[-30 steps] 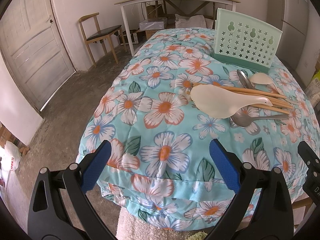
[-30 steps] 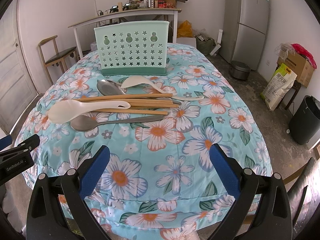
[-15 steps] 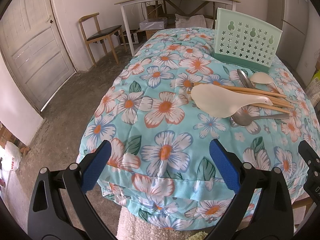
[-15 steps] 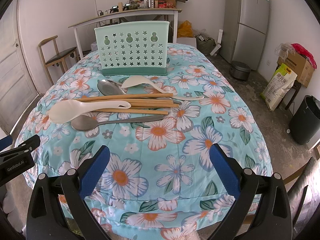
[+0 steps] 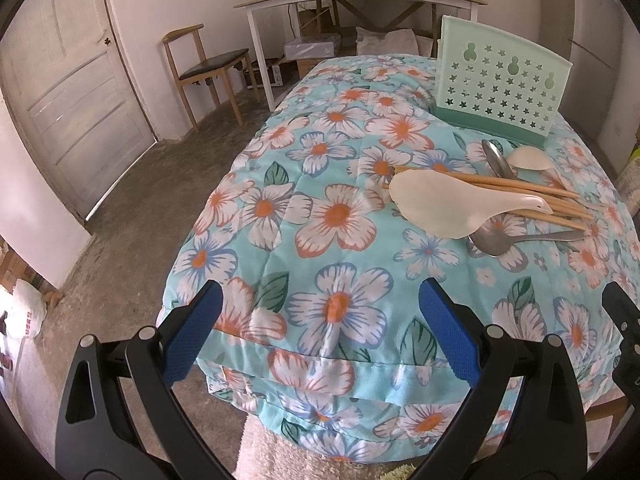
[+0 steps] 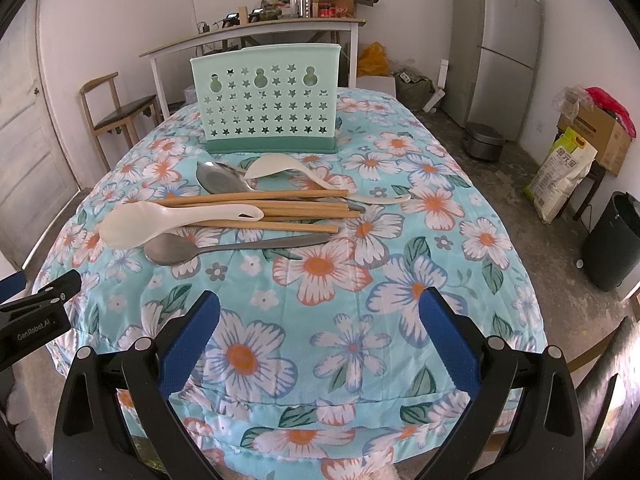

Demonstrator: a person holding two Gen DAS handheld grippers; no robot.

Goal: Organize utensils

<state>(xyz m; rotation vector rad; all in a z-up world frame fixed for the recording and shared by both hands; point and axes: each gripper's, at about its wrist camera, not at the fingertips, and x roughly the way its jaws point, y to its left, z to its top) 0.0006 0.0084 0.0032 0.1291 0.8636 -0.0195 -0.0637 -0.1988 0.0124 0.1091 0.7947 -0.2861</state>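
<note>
A pile of utensils lies on the floral tablecloth: a white rice paddle, a steel spoon, several wooden chopsticks, a second steel spoon and a white ladle. Behind them stands a mint-green perforated utensil holder. My right gripper is open and empty at the table's near edge. My left gripper is open and empty at the near left corner; the paddle and the holder lie ahead to its right.
A wooden chair and a white side table stand behind the table. A door is at the left. A fridge, a sack and a black bin stand to the right.
</note>
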